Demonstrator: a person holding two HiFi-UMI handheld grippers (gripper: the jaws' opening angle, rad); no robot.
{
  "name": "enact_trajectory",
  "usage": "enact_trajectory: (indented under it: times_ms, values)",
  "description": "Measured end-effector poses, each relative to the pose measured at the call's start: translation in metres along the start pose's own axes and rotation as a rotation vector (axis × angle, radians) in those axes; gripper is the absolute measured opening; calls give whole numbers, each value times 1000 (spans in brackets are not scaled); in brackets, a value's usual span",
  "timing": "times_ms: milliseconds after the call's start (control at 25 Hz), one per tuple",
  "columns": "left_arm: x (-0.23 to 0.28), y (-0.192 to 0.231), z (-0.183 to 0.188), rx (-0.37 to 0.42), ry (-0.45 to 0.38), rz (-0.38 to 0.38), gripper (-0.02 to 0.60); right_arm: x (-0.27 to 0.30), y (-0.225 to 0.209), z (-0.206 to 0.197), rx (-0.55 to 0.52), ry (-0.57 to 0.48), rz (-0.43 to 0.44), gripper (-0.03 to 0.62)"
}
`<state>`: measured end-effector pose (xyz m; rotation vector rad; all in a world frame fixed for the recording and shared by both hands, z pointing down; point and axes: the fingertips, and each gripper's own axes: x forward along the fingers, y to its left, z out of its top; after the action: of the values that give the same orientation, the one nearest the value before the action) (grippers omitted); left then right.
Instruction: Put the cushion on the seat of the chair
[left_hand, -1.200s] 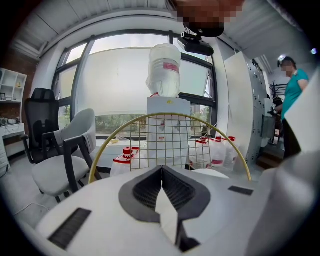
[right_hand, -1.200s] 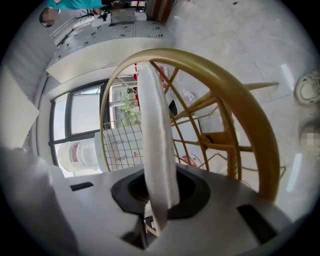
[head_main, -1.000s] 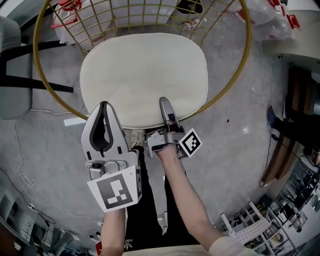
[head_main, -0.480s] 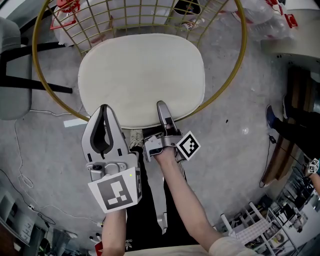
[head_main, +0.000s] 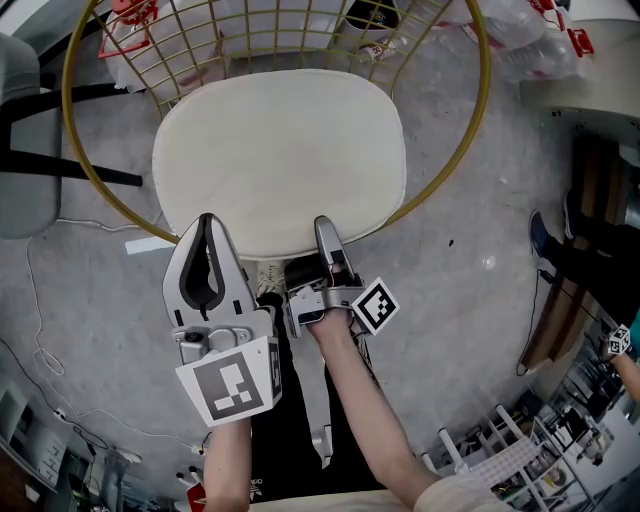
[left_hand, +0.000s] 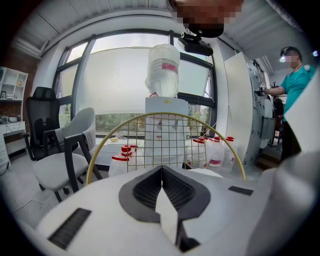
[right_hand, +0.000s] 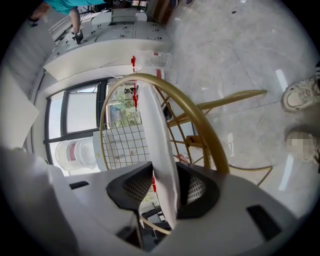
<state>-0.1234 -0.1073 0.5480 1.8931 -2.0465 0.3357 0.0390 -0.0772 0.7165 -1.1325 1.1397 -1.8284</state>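
we list: 1 cream cushion (head_main: 280, 155), flat on the seat of the gold wire chair (right_hand: 206, 134), at our 12 o'clock. right gripper (head_main: 325, 225) at the cushion's 6 o'clock edge, jaws just opened, released, that edge between them. left gripper (head_main: 207, 222) at its 7 o'clock, clenched tip to tip.

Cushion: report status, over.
Left tool shut on cushion, front edge. Right tool jaws just opened, same edge loose between them. It lies flat on chair seat. Nothing in the way.
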Motion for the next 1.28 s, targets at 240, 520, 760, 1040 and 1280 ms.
enact_trajectory:
  times_ms: [240,520,760,1040,1280]
  values:
    - [2,-1,-2,5,4,-3,14,-21,-9,-2,9,1,-29,127]
    - [4,-7,-2,6,2,-13,14,-41,-19,-2,29,-7,-58,127]
    - [4,-12,-2,7,3,-15,14,-51,-24,-3,35,-2,-85,127]
    - [0,-12,-4,6,6,-7,14,-63,-30,-1,17,-16,-135,124]
    - [-5,-10,8,-4,-1,5,14,-66,-4,2,-62,-36,-152,17]
